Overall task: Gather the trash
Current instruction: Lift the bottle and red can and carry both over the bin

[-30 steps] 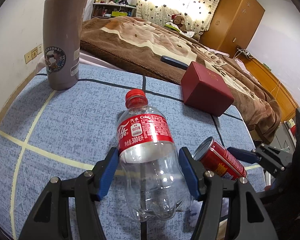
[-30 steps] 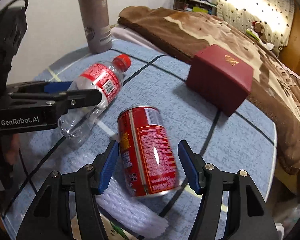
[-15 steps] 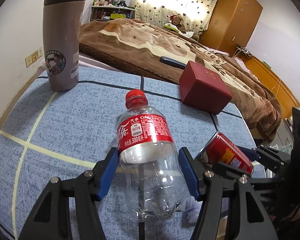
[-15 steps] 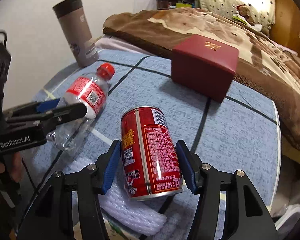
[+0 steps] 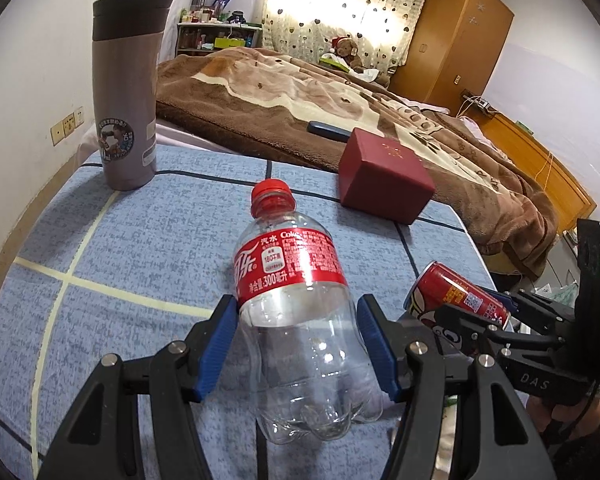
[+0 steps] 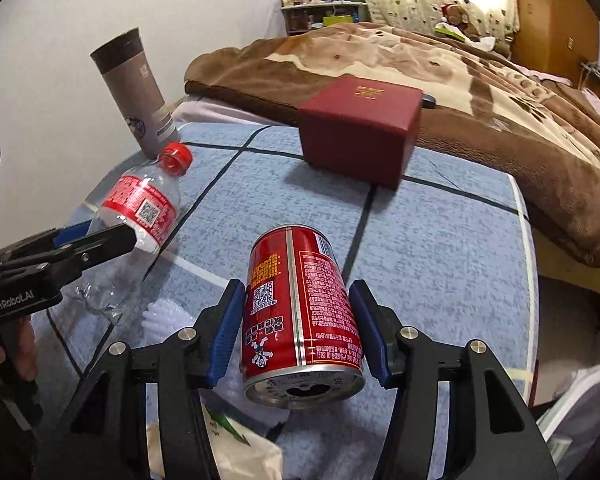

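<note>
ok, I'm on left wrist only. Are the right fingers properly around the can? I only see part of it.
Observer: Yes. The red can sits between the fingers of the right gripper, which are closing, with a blue pad on each side.
Operator: Which end faces the hand?
Observer: The opened top. Its hole points at the right camera.
Operator: Anything near my bottle's base?
Observer: A white foam sleeve lies on the tablecloth just beside the base of the bottle.

walls: pale | bed [image 5: 340, 96]: brown blanket | wardrobe [image 5: 456, 40]: wooden | window curtain [image 5: 340, 8]: backlit, heart-patterned
</note>
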`<state>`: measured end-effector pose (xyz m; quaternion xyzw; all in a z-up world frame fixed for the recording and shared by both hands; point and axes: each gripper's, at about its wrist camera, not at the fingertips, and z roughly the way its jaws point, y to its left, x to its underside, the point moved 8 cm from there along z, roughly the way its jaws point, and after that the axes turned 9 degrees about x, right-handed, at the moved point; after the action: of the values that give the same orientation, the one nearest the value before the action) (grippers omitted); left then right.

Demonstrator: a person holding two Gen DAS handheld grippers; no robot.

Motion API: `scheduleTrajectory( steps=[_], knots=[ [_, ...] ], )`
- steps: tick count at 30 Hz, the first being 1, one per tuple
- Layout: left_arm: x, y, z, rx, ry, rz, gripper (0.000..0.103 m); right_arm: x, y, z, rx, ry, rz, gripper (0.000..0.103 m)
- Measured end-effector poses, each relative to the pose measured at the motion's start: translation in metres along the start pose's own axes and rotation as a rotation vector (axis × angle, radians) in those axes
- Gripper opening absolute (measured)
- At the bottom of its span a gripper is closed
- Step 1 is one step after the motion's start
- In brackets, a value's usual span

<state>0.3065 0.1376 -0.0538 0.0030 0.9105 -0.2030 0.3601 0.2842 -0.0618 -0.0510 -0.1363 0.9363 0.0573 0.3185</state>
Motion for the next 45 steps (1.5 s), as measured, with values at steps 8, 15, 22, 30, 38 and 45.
scheduleTrajectory(
  steps=[8,15,22,30,38,45],
  knots=[
    [0.002,-0.027,-0.013,0.019,-0.017,0.039,0.064,0.001,-0.017,-0.022,0.000,-0.055,0.080,0.055],
    [0.008,-0.063,-0.022,0.056,-0.026,0.086,0.064,0.010,-0.036,-0.046,0.007,-0.096,0.129,0.055],
    [0.014,-0.107,-0.031,0.094,-0.036,0.150,0.064,0.022,-0.062,-0.069,0.034,-0.137,0.181,0.055],
    [0.023,-0.156,-0.034,0.146,-0.042,0.216,0.064,0.041,-0.099,-0.098,0.091,-0.169,0.234,0.055],
    [0.041,-0.207,-0.027,0.198,-0.020,0.277,0.064,0.062,-0.135,-0.121,0.147,-0.189,0.291,0.055],
    [0.060,-0.257,-0.014,0.253,0.005,0.340,0.064,0.082,-0.167,-0.137,0.229,-0.200,0.323,0.055]
  ],
)
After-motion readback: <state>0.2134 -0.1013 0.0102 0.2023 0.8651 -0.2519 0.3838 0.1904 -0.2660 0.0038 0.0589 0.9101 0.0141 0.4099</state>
